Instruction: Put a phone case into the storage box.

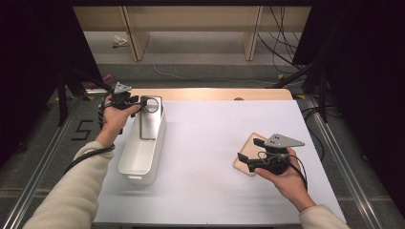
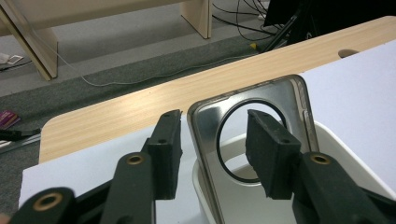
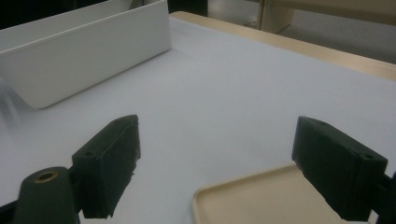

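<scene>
**Metal plate standing in a white bin, left jaws loose around its top edge**

A person at a white-covered table [image 1: 215, 157] holds two grippers. The left gripper [image 2: 212, 149] sits at the far end of a long white bin [image 1: 143, 152]. Its jaws stand apart on either side of a metal plate with a round hole [image 2: 280, 100], which stands in the bin; the pads are not pressing it. Well apart, the right gripper [image 3: 215, 163] hovers with jaws wide open over a flat beige tray [image 3: 266, 200]
</scene>
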Tool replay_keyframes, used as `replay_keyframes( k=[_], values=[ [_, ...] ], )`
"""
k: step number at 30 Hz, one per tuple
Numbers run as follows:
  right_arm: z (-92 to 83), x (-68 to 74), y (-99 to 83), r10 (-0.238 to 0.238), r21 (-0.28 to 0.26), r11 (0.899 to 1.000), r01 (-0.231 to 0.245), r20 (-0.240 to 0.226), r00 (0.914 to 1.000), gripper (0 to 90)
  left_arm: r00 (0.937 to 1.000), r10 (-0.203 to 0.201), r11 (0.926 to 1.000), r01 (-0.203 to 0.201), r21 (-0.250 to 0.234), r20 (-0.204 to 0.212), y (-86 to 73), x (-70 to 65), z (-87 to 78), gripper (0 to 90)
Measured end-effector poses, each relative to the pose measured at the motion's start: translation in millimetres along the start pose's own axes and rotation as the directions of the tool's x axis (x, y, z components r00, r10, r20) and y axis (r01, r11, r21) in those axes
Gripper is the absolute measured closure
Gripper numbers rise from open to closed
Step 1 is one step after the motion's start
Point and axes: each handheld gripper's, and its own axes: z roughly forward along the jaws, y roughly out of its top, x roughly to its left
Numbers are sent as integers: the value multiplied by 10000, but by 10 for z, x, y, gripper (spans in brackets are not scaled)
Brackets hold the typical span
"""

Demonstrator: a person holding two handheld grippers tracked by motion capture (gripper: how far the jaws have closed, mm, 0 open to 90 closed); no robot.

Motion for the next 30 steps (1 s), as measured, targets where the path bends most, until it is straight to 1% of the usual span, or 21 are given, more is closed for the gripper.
replay_keyframes(
  k=[2, 4, 7, 9, 11, 12, 13, 14, 16, 17, 18, 20, 24, 26, 30],
  values=[
    [-1, -2, 0, 6, -7, 10000, -6, 20, 10000, 163, 10000, -79, 9999, 79, -67, -32, 5, -7, -19, 528],
    [-1, -3, 0, 7, 1, 10000, -7, 26, 10000, 164, 9997, -262, 9995, 262, -152, 25, 14, -21, -50, 500],
    [0, 0, 0, -15, 18, 10000, 15, 36, 10000, 163, 9984, -511, 9986, 514, -142, 236, 31, -47, -112, 424],
    [0, 0, 0, -34, 36, 10000, 34, 42, 10000, 163, 9978, -580, 9979, 588, -260, 315, 41, -67, -176, 344],
    [1, -4, -1, -63, 68, 10000, 62, 74, 10000, 163, 9959, -812, 9964, 821, -221, 403, 45, -91, -251, 273],
    [4, -6, -3, -51, 50, 10000, 50, 75, 10000, 163, 9949, -891, 9957, 902, -209, 474, 42, -108, -291, 221],
    [5, -9, -4, -54, 61, 10000, 53, 86, 9999, 163, 9946, -900, 9956, 913, -231, 525, 38, -125, -333, 189],
    [5, -11, -4, -62, 87, 9999, 61, 103, 9999, 163, 9945, -866, 9960, 879, -186, 593, 31, -145, -376, 151],
    [6, -12, -4, -78, 125, 9999, 76, 129, 9999, 163, 9937, -743, 9970, 757, -140, 842, 3, -198, -473, 126],
    [9, -11, -4, -87, 145, 9999, 85, 136, 9999, 163, 9936, -696, 9974, 709, -115, 885, -7, -217, -504, 93],
    [10, -10, -5, -87, 157, 9998, 84, 134, 9999, 163, 9931, -666, 9976, 681, -121, 961, -22, -242, -544, 79],
    [14, -8, -5, -107, 165, 9998, 105, 139, 9998, 162, 9931, -565, 9982, 584, -149, 1030, -54, -295, -620, 58],
    [16, -14, -7, -121, 201, 9997, 117, 173, 9998, 162, 9937, -181, 9997, 197, -132, 1102, -129, -427, -760, 1],
    [18, -18, -9, -97, 224, 9997, 93, 194, 9998, 162, 9936, -25, 10000, 35, -84, 1131, -177, -492, -822, 0],
    [19, -23, -9, -90, 222, 9997, 85, 200, 9998, 162, 9907, 229, 9997, -212, -139, 1343, -277, -634, -958, 0]
  ],
)
